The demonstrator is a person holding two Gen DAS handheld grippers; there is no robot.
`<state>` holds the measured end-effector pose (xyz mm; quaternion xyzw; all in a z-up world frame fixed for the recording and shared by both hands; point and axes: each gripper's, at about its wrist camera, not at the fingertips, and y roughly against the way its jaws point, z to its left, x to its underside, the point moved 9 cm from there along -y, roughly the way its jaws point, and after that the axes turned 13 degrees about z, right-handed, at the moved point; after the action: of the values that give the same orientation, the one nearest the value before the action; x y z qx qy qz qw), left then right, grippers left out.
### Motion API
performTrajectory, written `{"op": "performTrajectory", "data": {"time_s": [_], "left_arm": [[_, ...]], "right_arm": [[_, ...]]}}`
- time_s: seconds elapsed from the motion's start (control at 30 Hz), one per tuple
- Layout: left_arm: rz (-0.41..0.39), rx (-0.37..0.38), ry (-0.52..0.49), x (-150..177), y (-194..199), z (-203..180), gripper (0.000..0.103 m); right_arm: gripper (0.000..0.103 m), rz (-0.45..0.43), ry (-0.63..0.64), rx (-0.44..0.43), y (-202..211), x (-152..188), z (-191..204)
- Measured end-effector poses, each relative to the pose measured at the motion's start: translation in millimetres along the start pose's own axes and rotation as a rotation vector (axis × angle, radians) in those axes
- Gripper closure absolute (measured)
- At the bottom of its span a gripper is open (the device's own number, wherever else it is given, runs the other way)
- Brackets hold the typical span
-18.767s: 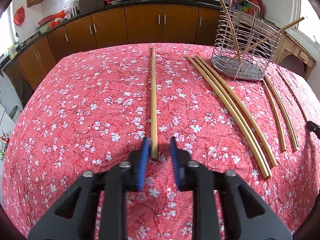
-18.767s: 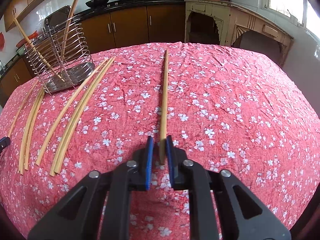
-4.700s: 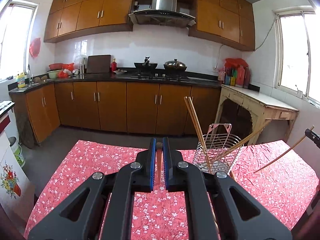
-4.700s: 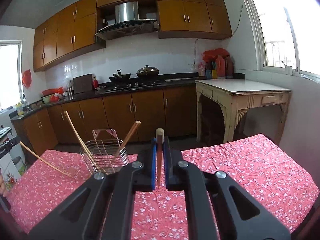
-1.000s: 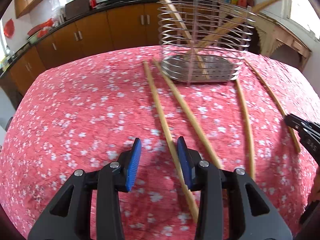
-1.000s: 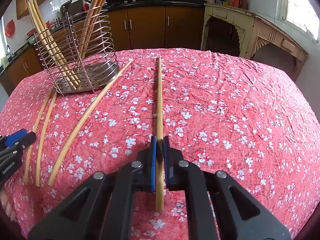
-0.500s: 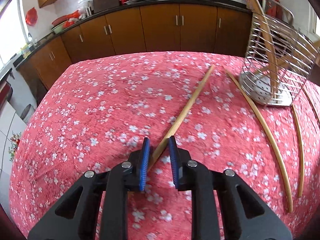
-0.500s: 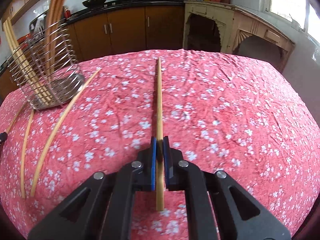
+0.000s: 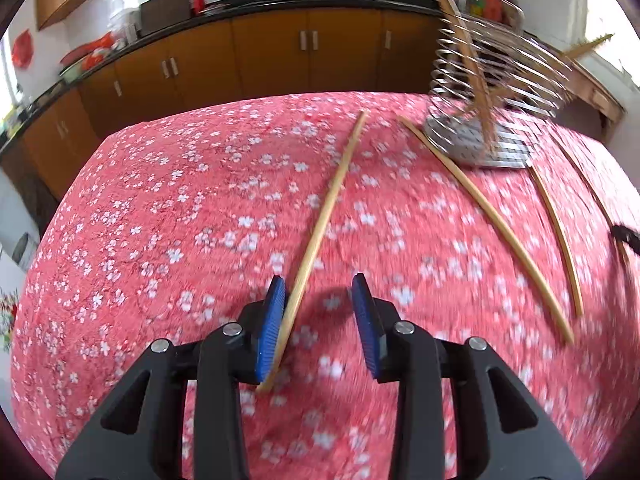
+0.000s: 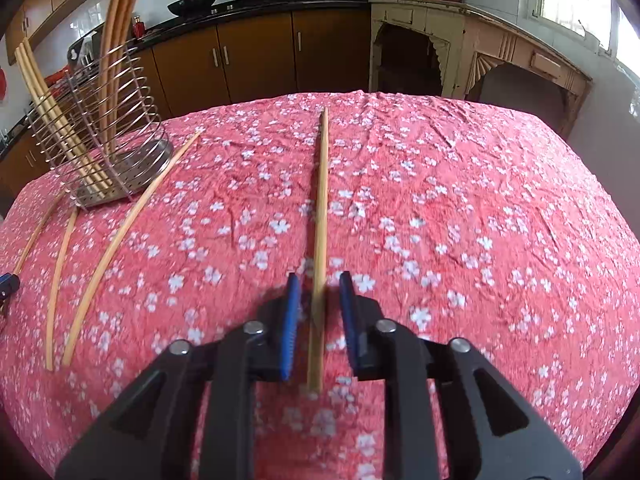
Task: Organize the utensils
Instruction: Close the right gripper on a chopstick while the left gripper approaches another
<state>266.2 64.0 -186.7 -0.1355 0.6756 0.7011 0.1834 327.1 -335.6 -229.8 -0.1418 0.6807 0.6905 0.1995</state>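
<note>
A long wooden chopstick (image 9: 328, 208) lies on the red flowered tablecloth (image 9: 160, 208); its near end rests against the left pad of my open left gripper (image 9: 320, 312). Another chopstick (image 10: 321, 208) lies straight between the blue pads of my open right gripper (image 10: 320, 312), touching neither. The wire utensil holder (image 9: 492, 92) stands at the back right with several chopsticks upright in it; it also shows in the right wrist view (image 10: 104, 140).
More chopsticks lie loose by the holder (image 9: 496, 220), (image 9: 560, 236), (image 10: 120, 236), (image 10: 58, 280). Kitchen cabinets (image 9: 280, 60) run behind the table. A cream side table (image 10: 480, 48) stands at the right. The other gripper's tip (image 10: 6, 284) shows at the left edge.
Both grippers have opened over the last half second. The right one was shut on its chopstick, the left nearly shut around its own; both chopsticks now lie free on the cloth.
</note>
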Motion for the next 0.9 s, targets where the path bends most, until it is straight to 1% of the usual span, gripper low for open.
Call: {"op": "performTrajectory", "data": {"time_s": [0.13, 0.17, 0.23, 0.27, 0.37, 0.4, 0.43, 0.47, 0.5, 0.57, 0.63, 0.7, 0.77, 0.83, 0.87, 0.9], "left_arm": [[-0.003, -0.004, -0.041, 10, 4, -1, 0.067], [-0.002, 0.004, -0.035, 11, 3, 0, 0.067], [0.003, 0.018, -0.014, 11, 3, 3, 0.061], [0.004, 0.023, -0.006, 11, 1, 7, 0.060], [0.006, 0.024, 0.010, 10, 2, 13, 0.058], [0.008, 0.018, 0.015, 10, 2, 14, 0.051], [0.013, 0.010, 0.025, 10, 0, 17, 0.040], [0.021, 0.003, 0.045, 10, -2, 21, 0.036], [0.020, 0.015, 0.054, 10, -1, 25, 0.035], [0.018, 0.025, 0.059, 11, 0, 26, 0.035], [0.022, 0.006, 0.048, 10, -1, 24, 0.034], [0.021, 0.003, 0.035, 10, -1, 22, 0.035], [0.018, 0.009, 0.029, 10, 0, 20, 0.039], [0.014, 0.009, 0.023, 12, 3, 12, 0.048], [0.011, 0.013, 0.017, 14, 4, 11, 0.052], [0.009, 0.015, 0.014, 16, 7, 8, 0.056]], "right_arm": [[0.072, -0.007, 0.017, 0.002, 4, 9, 0], [0.071, -0.006, 0.012, -0.006, 4, 9, -1], [0.071, -0.006, 0.008, -0.012, 4, 11, -1], [0.070, -0.006, 0.012, -0.007, 4, 11, 0], [0.065, -0.004, 0.025, -0.001, 4, 12, 3], [0.061, -0.003, 0.026, 0.005, 4, 12, 3], [0.059, -0.002, 0.023, 0.008, 3, 12, 3], [0.057, -0.001, 0.019, 0.005, 3, 12, 2], [0.057, 0.000, 0.017, 0.000, 3, 12, 1], [0.056, 0.000, 0.019, 0.002, 3, 12, 1], [0.056, 0.000, 0.022, 0.007, 3, 11, 1], [0.056, 0.000, 0.021, 0.006, 3, 11, 1], [0.058, -0.001, 0.022, 0.002, 3, 11, 1], [0.067, -0.004, 0.028, -0.010, 4, 10, 2], [0.072, -0.006, 0.031, -0.010, 4, 10, 2], [0.075, -0.006, 0.037, -0.013, 4, 10, 4]]}}
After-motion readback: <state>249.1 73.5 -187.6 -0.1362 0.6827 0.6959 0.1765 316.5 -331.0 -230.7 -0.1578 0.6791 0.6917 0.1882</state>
